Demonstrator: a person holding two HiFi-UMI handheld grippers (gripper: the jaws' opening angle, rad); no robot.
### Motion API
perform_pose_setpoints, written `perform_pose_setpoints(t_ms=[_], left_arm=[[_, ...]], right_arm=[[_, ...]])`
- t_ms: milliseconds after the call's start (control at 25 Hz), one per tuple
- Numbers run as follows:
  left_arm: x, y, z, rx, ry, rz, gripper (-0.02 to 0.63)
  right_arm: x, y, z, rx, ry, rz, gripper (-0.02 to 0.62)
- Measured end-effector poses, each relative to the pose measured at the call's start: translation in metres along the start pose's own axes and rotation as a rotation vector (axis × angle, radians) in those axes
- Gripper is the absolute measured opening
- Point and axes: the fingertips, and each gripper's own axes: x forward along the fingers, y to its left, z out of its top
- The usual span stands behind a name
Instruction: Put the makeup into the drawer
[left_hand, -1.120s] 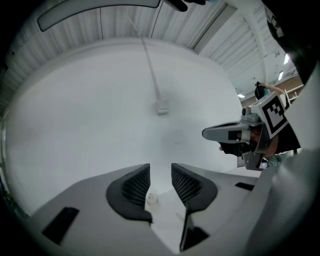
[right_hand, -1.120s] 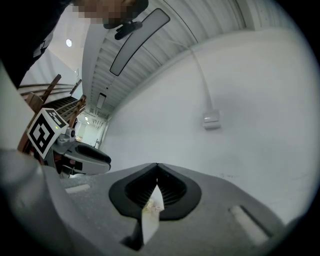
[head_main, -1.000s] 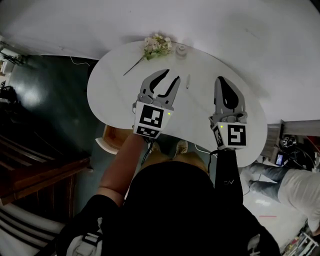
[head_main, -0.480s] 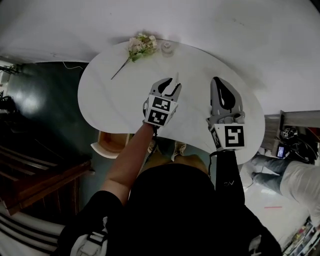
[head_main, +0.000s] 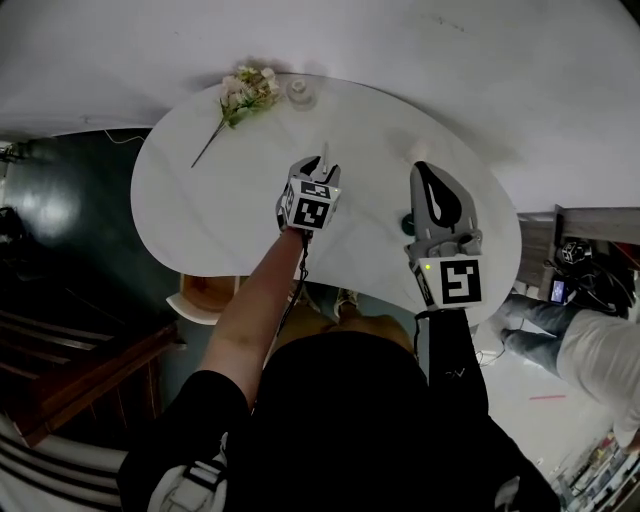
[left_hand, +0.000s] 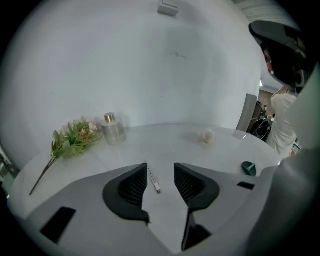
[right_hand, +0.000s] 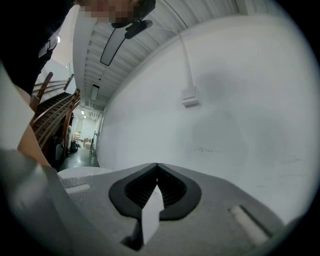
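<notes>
Soft, even light falls on the white tabletop (head_main: 220, 210) and the wall (left_hand: 150, 65), with only faint shadows. The floor (head_main: 70, 190) beside it is dim. All views bend at the rims, with black corners; my right gripper (right_hand: 157, 172) looks unsharp near the lens.

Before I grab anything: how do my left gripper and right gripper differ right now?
The left gripper has fingers apart, just opened wider, with a thin makeup stick lying between them; the right gripper has fingers together, empty. The left gripper tilts down at the table; the right gripper faces the wall. Both have ribbed fingers.
</notes>
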Motion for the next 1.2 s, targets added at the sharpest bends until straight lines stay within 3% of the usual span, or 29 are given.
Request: perform_pose_setpoints(t_ms=[80, 320, 360, 440, 680, 1000, 1200], left_arm=[[0.012, 0.003, -0.009, -0.020, 0.029, 0.009, 0.170], [0.034, 0.012, -0.029, -0.086, 0.094, 0.024, 0.171], [0.034, 0.011, -0.031, -0.080, 0.094, 0.021, 0.161], [0.035, 0.005, -0.031, -0.050, 0.091, 0.012, 0.040], [0.028, 0.002, -0.025, -0.030, 0.074, 0.011, 0.038], [-0.035, 0.007, 0.046, 0.057, -0.127, 0.039, 0.038], [-0.095, 0.000, 0.104, 0.109, -0.295, 0.065, 0.038]], right_arm=[[-0.002, -0.004, -0.010, 0.005, 0.044, -0.002, 0.003], [0.000, -0.010, -0.012, 0.026, 0.024, -0.004, 0.003], [0.001, -0.010, -0.006, 0.042, -0.010, -0.003, 0.003], [0.002, -0.012, -0.004, 0.041, -0.031, 0.000, 0.003], [0.001, -0.016, -0.015, 0.012, 0.022, -0.005, 0.004], [0.002, -0.008, 0.002, -0.006, 0.011, 0.003, 0.003], [0.005, 0.001, 0.034, -0.019, -0.124, 0.026, 0.003]])
